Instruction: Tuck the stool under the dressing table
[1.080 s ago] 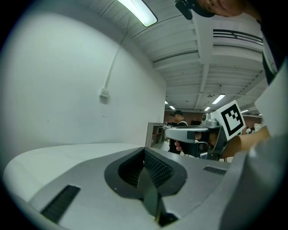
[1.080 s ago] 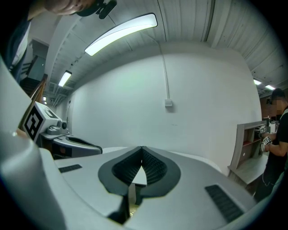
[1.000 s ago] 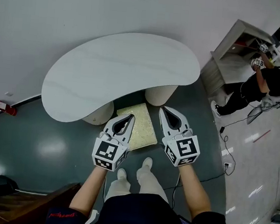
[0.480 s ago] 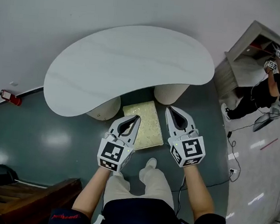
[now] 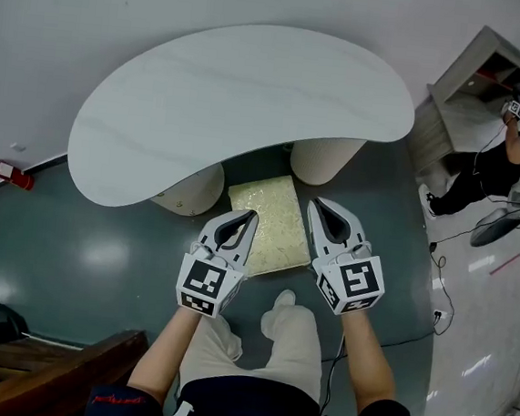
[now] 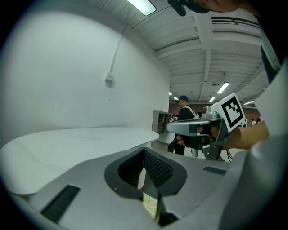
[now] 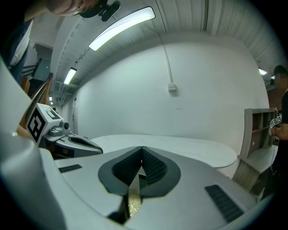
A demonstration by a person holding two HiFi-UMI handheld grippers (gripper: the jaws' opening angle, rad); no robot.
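A: Jaws, quick?

B: Both pressed together, nothing in either. In the left gripper view my left gripper (image 6: 145,152) has its ribbed pads meeting at the tip. Same for my right gripper (image 7: 141,149) in its own view.

A: Stool?

B: The stool (image 5: 272,224), with a pale yellow square top, sits on the dark floor (image 5: 81,258). It's between the two rounded pedestals (image 5: 193,190) of the dressing table (image 5: 243,100). The far edge is about at the tabletop's rim and the near part sticks out toward me.

A: Relative to the jaws?

B: From the head view the left gripper (image 5: 250,218) has its tip over the stool's near left side. The right gripper (image 5: 319,206) is just beside its right edge. So the stool lies between the two, and neither grips it. I can't tell whether they touch it.

A: Gripper views?

B: A yellow sliver of stool (image 6: 150,204) shows low through the slot behind the left pads. Another sliver (image 7: 133,204) shows behind the right ones. The tabletop (image 7: 180,146) is ahead.
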